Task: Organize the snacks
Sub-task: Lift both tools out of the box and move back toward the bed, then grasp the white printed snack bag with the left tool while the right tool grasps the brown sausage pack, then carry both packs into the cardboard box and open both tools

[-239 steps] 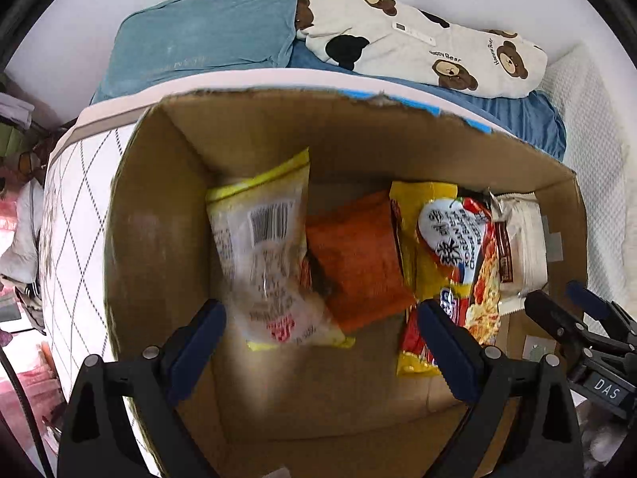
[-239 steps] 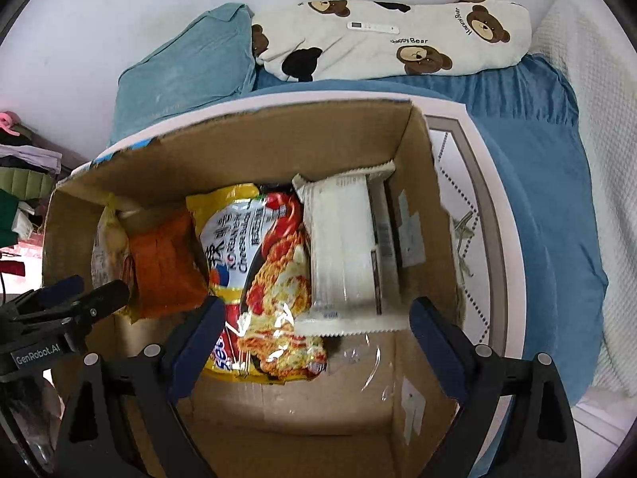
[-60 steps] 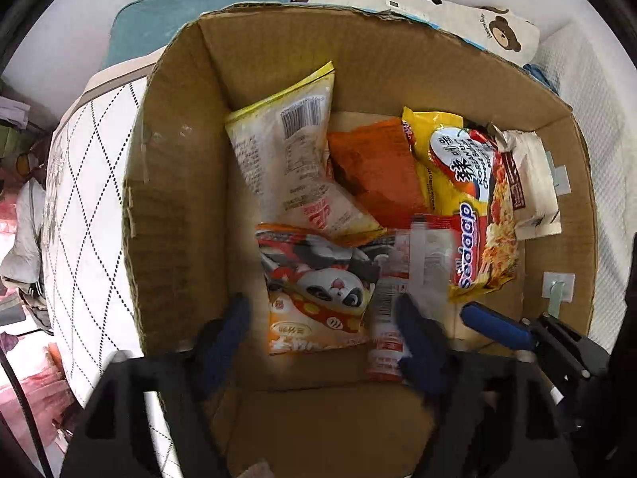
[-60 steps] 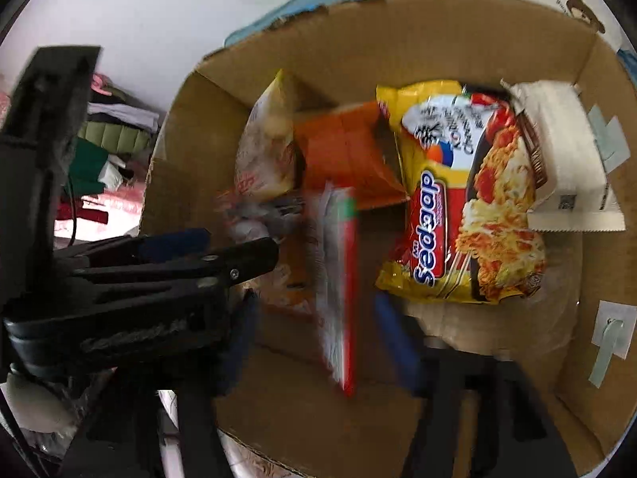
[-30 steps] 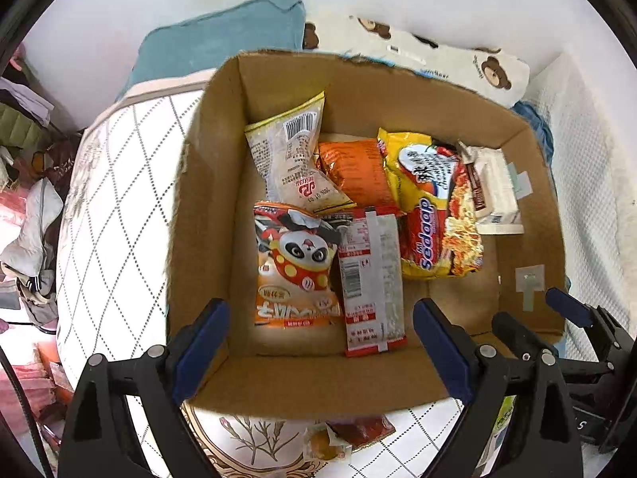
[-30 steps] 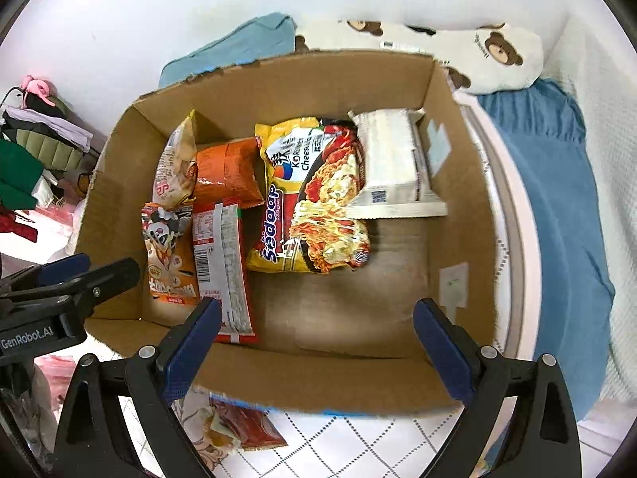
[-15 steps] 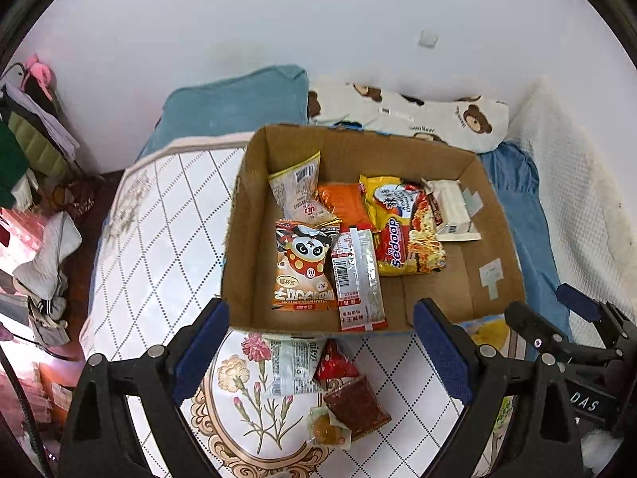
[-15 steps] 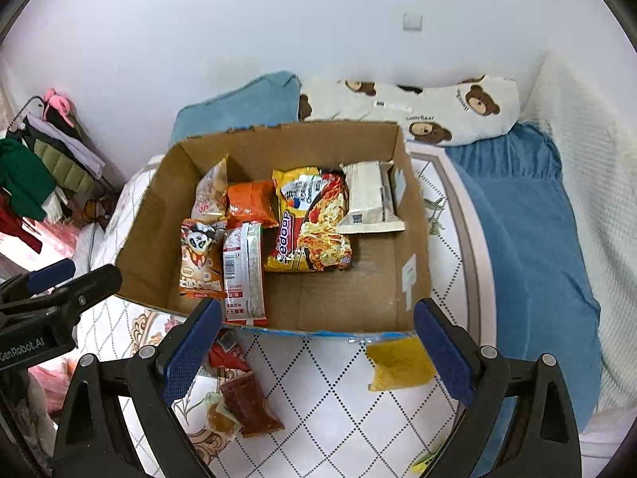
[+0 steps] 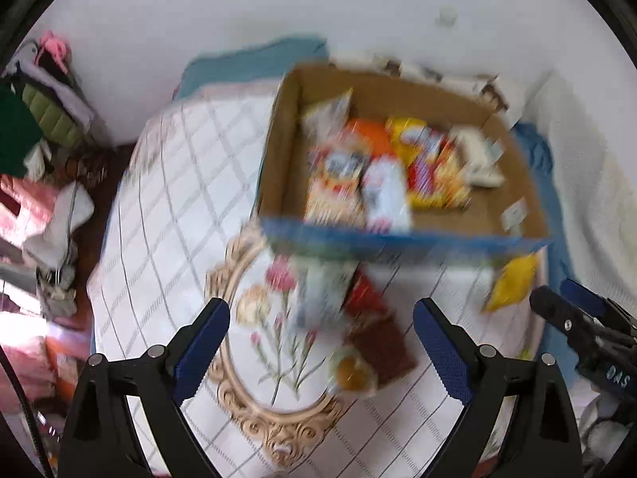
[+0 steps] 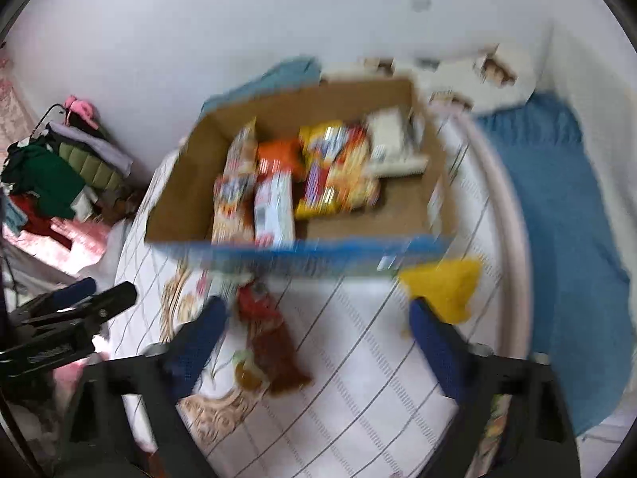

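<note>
Two views, both motion-blurred. Cardboard box point(image 9: 278, 151) sits on a bed with a white quilted cover point(image 9: 179, 183) printed with a grid pattern and a flower medallion. The box's near edge carries blue tape. Inside it, along the left and middle: a pale packet at the back left, an orange packet point(image 10: 278, 153), a panda-print packet point(image 9: 338, 187), a red-and-white packet point(image 10: 274, 203), a yellow-red noodle packet point(image 10: 338, 175), and a white packet point(image 10: 392, 139) toward the right wall. The box's front right floor is bare cardboard.

Loose snacks lie on the cover, just in front of the box: a pale packet point(image 9: 324, 294), a red packet point(image 10: 254, 302), a dark brown packet point(image 9: 382, 346) and a small round orange-centred item point(image 9: 352, 370), all close together. A yellow packet point(image 10: 442, 283) lies apart, at the box's front right corner.

Left gripper point(image 9: 320, 342): fingers wide apart, nothing between them, above the loose cluster.
Right gripper point(image 10: 318, 338): jaws have just been closing; the frame shows them apart, with no item between the pads. Its right finger overlaps the yellow packet's lower edge in view; contact cannot be told.

Blue blanket point(image 10: 557, 199) lies to the right; a clothes pile point(image 10: 51, 175) at left.
</note>
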A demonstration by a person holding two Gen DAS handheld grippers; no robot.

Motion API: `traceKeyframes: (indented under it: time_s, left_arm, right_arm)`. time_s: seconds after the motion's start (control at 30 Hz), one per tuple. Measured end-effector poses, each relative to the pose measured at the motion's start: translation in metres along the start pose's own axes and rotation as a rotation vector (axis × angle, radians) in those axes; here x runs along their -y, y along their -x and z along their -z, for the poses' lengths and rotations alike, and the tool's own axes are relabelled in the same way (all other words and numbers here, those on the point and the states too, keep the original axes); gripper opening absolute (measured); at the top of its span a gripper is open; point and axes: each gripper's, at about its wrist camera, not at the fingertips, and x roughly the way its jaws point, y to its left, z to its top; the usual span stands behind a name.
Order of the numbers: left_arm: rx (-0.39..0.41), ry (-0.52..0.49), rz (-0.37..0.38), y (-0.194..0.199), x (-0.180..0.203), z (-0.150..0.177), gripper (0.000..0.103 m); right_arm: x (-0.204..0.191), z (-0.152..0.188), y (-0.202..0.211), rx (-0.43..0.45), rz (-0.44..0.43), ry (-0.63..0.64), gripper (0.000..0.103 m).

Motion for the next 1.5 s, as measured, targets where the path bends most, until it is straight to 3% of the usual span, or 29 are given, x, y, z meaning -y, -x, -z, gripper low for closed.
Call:
traceKeyframes:
  time_s: [0.2,0.33,0.47,0.53,0.6,0.73,0.8,0.83,0.87,0.93,1.1,1.3,1.5]
  left_arm:
    - [-0.121,0.035,-0.061,-0.055,-0.022,0.021,0.094]
    - [-0.169,0.039,-0.075,-0.080,-0.029,0.019,0.094]
    - [-0.219,0.033,-0.069,-0.109,-0.028,0.009,0.094]
    - [-0.241,0.025,-0.055,-0.121,-0.024,0.005,0.094]
    - [-0.261,0.007,-0.026,-0.132,-0.017,0.001,0.094]
    - [-0.292,-0.017,0.011,-0.150,-0.006,-0.002,0.094]
    - [-0.291,-0.040,0.010,-0.155,-0.001,-0.001,0.084]
    - [-0.291,-0.045,0.009,-0.158,0.000,0.000,0.066]
    - [-0.288,-0.041,0.007,-0.159,-0.001,0.003,0.054]
    - [-0.285,-0.039,0.019,-0.159,-0.002,0.007,0.049]
    - [-0.301,-0.007,0.015,-0.144,-0.020,0.048,0.049]
    - [-0.411,0.064,0.043,-0.133,-0.042,0.121,0.049]
    - [-0.449,0.073,0.027,-0.151,-0.039,0.139,0.052]
  right_arm:
    - [-0.016,0.036,-0.084,-0.152,-0.035,0.015,0.072]
    - [-0.035,0.051,-0.138,-0.252,-0.049,0.030,0.072]
    - [-0.050,0.069,-0.178,-0.327,-0.009,0.070,0.072]
    - [-0.052,0.074,-0.182,-0.314,0.014,0.082,0.069]
    - [-0.053,0.078,-0.181,-0.310,0.051,0.111,0.059]
    - [-0.043,0.082,-0.173,-0.306,0.066,0.099,0.058]
    - [-0.034,0.085,-0.167,-0.305,0.078,0.079,0.058]
    - [-0.029,0.085,-0.164,-0.305,0.082,0.070,0.058]
    - [-0.026,0.086,-0.161,-0.303,0.086,0.059,0.058]
    - [-0.017,0.088,-0.156,-0.307,0.096,0.043,0.058]
    - [0.007,0.098,-0.143,-0.325,0.095,-0.017,0.058]
    - [0.028,0.129,-0.134,-0.380,0.064,-0.089,0.058]
    - [0.028,0.144,-0.147,-0.409,0.080,-0.082,0.059]
